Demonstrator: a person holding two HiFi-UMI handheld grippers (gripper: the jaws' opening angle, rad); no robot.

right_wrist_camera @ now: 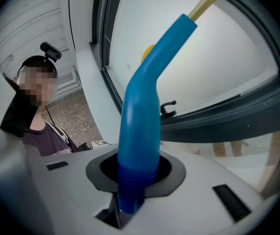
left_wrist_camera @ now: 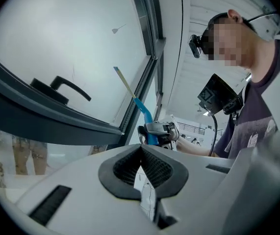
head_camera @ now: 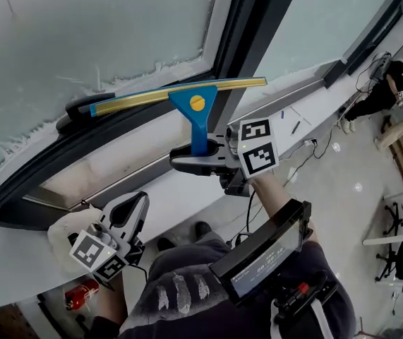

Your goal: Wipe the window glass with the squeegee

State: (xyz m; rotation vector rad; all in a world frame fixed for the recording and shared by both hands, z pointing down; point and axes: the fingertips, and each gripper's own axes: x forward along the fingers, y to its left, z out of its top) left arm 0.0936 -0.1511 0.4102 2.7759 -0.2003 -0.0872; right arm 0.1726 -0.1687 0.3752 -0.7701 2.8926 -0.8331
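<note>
The squeegee [head_camera: 193, 103] sits at the foot of the pane, its blade starting just right of the window handle [head_camera: 81, 107] and running away from it along the bottom rail [head_camera: 141, 122], the far end tilted slightly up. Its blue stem drops from the middle of the blade, away from the glass [head_camera: 102, 27], straight into the right gripper [head_camera: 200, 158].

In the right gripper view the jaws are clamped on the stem's lower end, and the stem stands up along their line before bending toward the pane. So the blade's long axis lies crosswise to those jaws, with the glass beyond the blade. Whether the blade edge actually touches the glass or the rail cannot be made out.

The left gripper [head_camera: 132, 207] hangs well below the handle, down by the sill. Its pads are pressed together with nothing between them. It is much the farther of the two from the blade, so the stroke looks to be the right gripper's alone.

White residue [head_camera: 155, 69] clings along the pane's lower edge, up and right of the handle. Most of the glass lies above the blade, so the coming move probably has to carry the blade up the pane, keeping it level and crosswise to its path.
</note>
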